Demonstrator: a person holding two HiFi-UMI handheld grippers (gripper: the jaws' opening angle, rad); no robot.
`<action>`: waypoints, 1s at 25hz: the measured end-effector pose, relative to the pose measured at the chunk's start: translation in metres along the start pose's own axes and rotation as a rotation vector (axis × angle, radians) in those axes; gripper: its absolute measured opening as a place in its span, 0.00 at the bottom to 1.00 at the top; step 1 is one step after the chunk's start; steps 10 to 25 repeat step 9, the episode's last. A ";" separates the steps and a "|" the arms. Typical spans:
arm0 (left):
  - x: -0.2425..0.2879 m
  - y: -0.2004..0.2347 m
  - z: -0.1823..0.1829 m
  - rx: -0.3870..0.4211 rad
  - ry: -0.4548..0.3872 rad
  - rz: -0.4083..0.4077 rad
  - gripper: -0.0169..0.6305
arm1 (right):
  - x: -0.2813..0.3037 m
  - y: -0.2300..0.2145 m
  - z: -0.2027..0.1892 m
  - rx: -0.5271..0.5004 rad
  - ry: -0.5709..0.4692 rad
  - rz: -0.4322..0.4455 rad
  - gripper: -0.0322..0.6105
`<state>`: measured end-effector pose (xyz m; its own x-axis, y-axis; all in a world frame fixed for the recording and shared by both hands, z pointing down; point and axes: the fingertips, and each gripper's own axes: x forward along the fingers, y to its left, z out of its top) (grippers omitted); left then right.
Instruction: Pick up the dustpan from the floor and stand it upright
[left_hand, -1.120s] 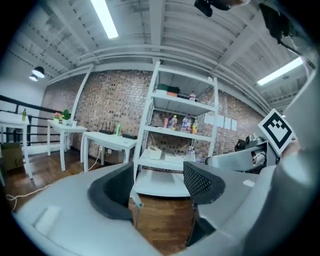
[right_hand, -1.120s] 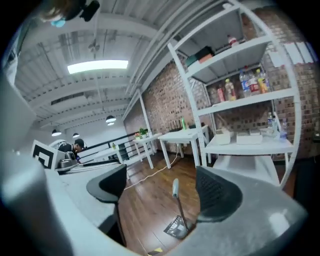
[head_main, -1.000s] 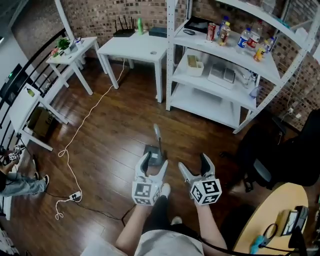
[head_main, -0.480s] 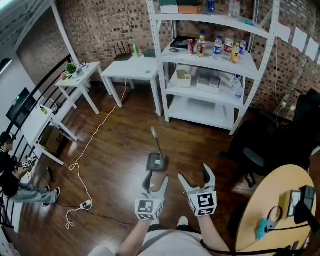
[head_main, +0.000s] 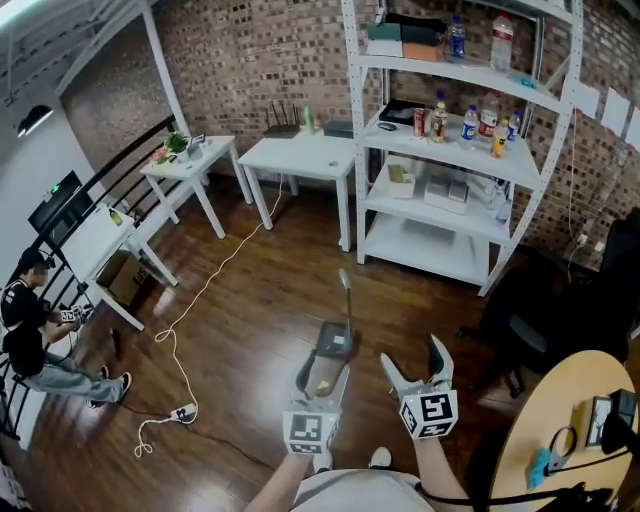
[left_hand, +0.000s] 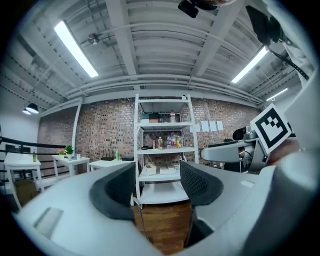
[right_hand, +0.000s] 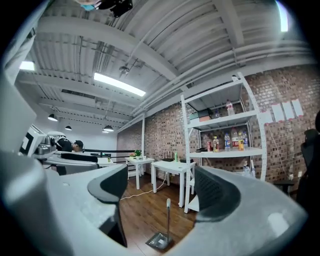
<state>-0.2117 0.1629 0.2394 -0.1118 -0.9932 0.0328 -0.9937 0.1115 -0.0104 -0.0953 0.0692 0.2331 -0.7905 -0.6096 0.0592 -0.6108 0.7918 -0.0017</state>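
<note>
Dustpan (head_main: 338, 342) stands upright on the floor (head_main: 250, 320), balancing unaided, so I hold both grippers clear: left gripper (head_main: 325, 375) jaws closing on nothing, right gripper (head_main: 413, 358) jaws apart, empty.

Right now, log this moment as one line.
dustpan upright on floor | left gripper jaws closing, empty | right gripper open, empty
</note>
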 end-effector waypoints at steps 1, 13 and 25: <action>-0.004 0.007 0.000 -0.014 0.000 0.011 0.47 | 0.004 0.010 0.002 -0.012 0.002 0.016 0.68; -0.023 0.035 -0.006 -0.055 -0.033 0.056 0.44 | 0.005 0.030 -0.010 -0.115 0.039 0.014 0.68; -0.023 0.035 -0.006 -0.055 -0.033 0.056 0.44 | 0.005 0.030 -0.010 -0.115 0.039 0.014 0.68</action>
